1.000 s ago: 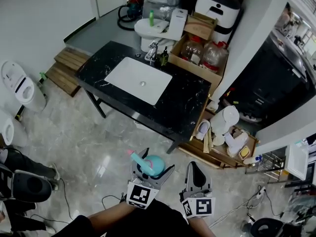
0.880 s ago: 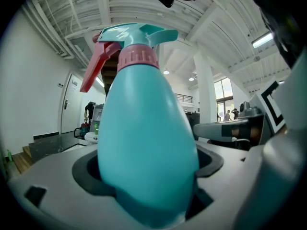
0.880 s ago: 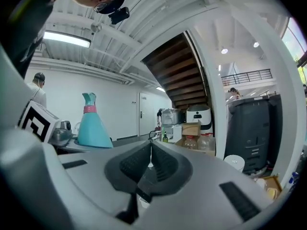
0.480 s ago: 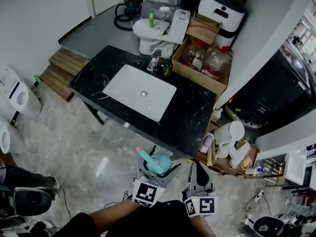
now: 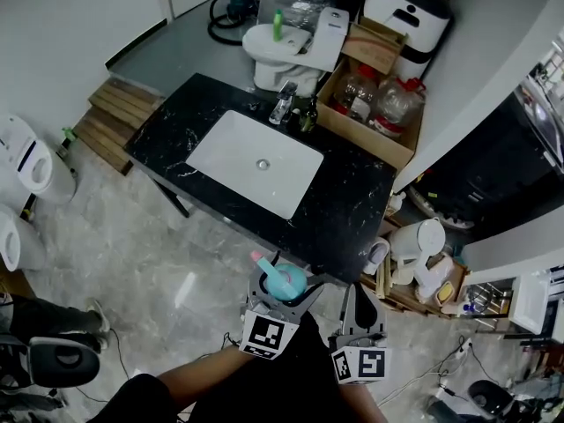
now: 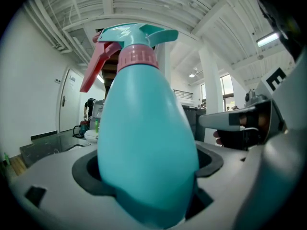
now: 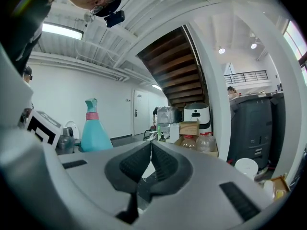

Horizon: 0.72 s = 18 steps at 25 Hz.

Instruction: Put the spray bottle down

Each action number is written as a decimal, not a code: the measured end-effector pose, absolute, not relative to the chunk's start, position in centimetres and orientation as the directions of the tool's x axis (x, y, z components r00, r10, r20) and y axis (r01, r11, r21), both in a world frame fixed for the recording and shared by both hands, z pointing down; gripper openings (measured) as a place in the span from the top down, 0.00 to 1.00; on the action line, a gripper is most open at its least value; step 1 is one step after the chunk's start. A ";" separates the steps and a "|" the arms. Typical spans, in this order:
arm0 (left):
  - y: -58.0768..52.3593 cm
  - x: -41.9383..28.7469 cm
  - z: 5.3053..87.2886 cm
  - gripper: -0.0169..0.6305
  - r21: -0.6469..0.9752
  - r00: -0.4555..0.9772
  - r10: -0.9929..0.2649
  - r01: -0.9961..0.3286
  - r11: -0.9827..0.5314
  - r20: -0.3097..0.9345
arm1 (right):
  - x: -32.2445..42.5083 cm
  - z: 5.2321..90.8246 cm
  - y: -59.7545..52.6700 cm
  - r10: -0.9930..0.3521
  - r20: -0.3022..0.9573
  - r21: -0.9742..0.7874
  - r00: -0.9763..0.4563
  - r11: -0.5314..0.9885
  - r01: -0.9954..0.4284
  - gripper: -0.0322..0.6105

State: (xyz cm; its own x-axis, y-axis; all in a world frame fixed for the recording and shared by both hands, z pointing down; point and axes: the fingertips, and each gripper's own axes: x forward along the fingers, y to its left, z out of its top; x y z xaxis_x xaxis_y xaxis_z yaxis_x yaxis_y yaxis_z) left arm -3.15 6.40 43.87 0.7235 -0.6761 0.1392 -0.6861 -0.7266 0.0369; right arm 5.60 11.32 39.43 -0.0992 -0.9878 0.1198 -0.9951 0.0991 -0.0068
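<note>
You stand on a glossy grey marble floor [image 5: 132, 236]. Ahead of you is a black marble counter [image 5: 344, 205] with a white rectangular inset sink [image 5: 256, 161]. Beyond it sits a white toilet [image 5: 280, 47]. A plain white wall [image 5: 62, 33] bounds your left, with a low slatted wooden platform [image 5: 110, 123] at its foot.

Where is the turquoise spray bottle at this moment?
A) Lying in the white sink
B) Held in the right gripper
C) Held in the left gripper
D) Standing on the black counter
C: the left gripper is clamped on the spray bottle, short of the counter; the right gripper is shut and empty.
</note>
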 end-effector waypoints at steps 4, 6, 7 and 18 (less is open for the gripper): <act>4.5 -3.0 44.6 0.28 0.014 0.698 -0.700 -0.710 -0.704 0.153 | 6.0 40.6 9.5 -0.985 0.121 -0.026 -0.124 0.122 -0.992 0.93; 3.7 -2.7 45.2 0.28 0.022 0.698 -0.698 -0.710 -0.704 0.163 | 6.2 40.8 8.5 -0.984 0.124 -0.029 -0.130 0.127 -0.991 0.93; 3.3 -2.5 45.5 0.28 0.028 0.697 -0.697 -0.710 -0.704 0.168 | 6.3 40.7 8.1 -0.983 0.124 -0.028 -0.132 0.130 -0.991 0.93; -4.3 2.0 50.0 0.28 -0.023 0.672 -0.721 -0.729 -0.685 0.170 | 10.4 42.5 2.5 -0.978 0.137 0.006 -0.158 0.160 -0.987 0.93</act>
State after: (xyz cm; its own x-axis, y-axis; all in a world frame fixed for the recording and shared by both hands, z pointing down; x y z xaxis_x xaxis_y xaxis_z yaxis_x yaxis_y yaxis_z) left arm 1.97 -4.31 49.99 0.6719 -0.7208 0.1700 -0.7285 -0.6846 -0.0234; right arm 10.43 2.48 42.54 -0.1578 -0.9779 0.1368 -0.9871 0.1601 0.0056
